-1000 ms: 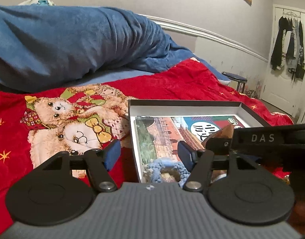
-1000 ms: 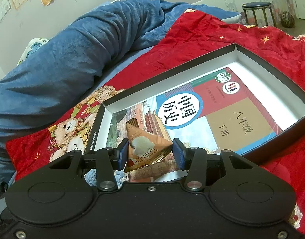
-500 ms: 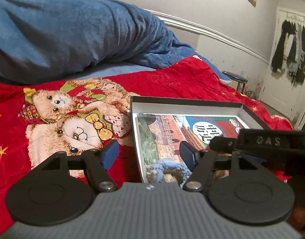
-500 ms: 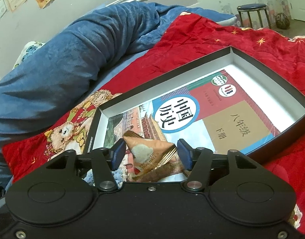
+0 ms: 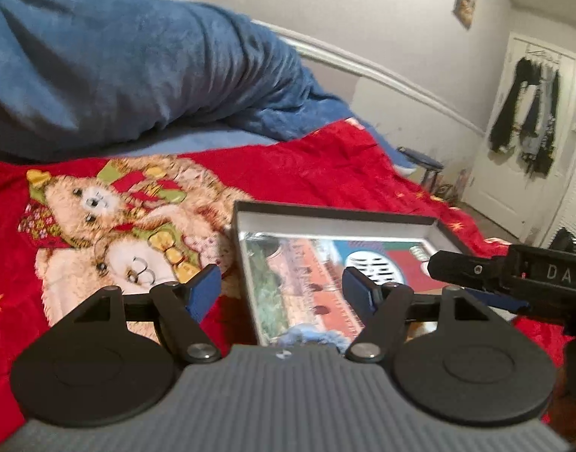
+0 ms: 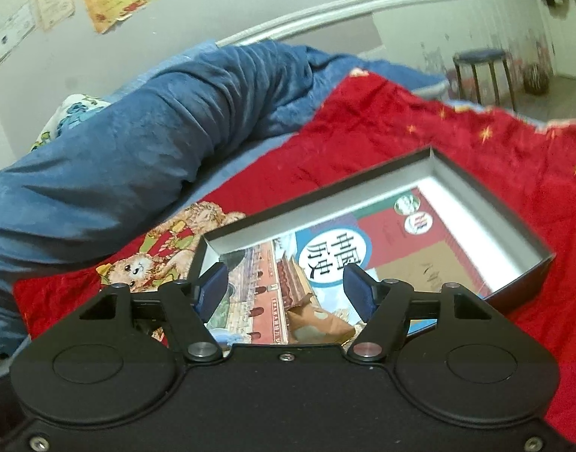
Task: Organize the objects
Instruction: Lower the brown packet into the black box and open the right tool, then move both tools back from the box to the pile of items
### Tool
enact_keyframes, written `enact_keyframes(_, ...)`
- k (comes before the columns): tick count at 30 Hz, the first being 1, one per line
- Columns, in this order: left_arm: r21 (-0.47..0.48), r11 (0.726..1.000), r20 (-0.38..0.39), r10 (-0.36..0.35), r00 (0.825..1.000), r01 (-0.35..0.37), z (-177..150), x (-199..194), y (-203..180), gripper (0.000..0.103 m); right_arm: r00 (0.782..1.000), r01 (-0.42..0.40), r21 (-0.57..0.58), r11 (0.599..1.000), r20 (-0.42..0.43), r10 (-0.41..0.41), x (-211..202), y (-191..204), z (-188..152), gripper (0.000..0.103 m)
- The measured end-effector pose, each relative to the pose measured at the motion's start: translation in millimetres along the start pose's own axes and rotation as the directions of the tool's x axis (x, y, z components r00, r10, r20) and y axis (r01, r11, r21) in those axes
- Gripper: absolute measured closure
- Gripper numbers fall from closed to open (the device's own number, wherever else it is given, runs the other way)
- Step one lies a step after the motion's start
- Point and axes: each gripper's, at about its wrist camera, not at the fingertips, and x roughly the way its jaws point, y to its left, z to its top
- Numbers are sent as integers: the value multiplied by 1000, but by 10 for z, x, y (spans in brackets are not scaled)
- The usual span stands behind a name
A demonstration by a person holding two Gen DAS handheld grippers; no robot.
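My right tool (image 6: 286, 293) has its jaws spread apart and empty, with the brown snack packet (image 6: 318, 320) lying just below them on the textbook (image 6: 363, 260) inside the shallow black box (image 6: 491, 203). My left tool (image 5: 282, 290), jaws likewise apart, hangs over the box's near corner, a blue fuzzy ring (image 5: 310, 333) beneath it; the box rests on the red bear-print bedspread (image 5: 325, 165).

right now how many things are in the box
3 that show: a book flat on the bottom of the box, a snack packet on its near end, a blue fuzzy thing beside that. More may hide behind the grippers.
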Motion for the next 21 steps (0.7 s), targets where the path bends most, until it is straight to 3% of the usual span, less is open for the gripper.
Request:
enact_keyframes(8, 48, 996, 24, -79, 997, 77, -34, -276, -241, 16, 997, 5, -64, 998, 78, 0, -628, 84, 75, 28)
enact_keyframes(13, 24, 994, -46, -101, 994, 103, -233, -457, -465, 14, 992, 70, -72, 995, 105, -63, -1049, 60, -63, 26)
enact_keyframes(18, 121, 985, -81, -111, 991, 121, -608, -711, -795, 13, 992, 89, -51, 995, 96, -84, -1404, -57, -277, 24)
enact_keyframes(21, 144, 980, -140, -117, 983, 137, -816, -769, -904, 13, 993, 84, -5, 996, 81, -84, -1476, -188, -420, 24)
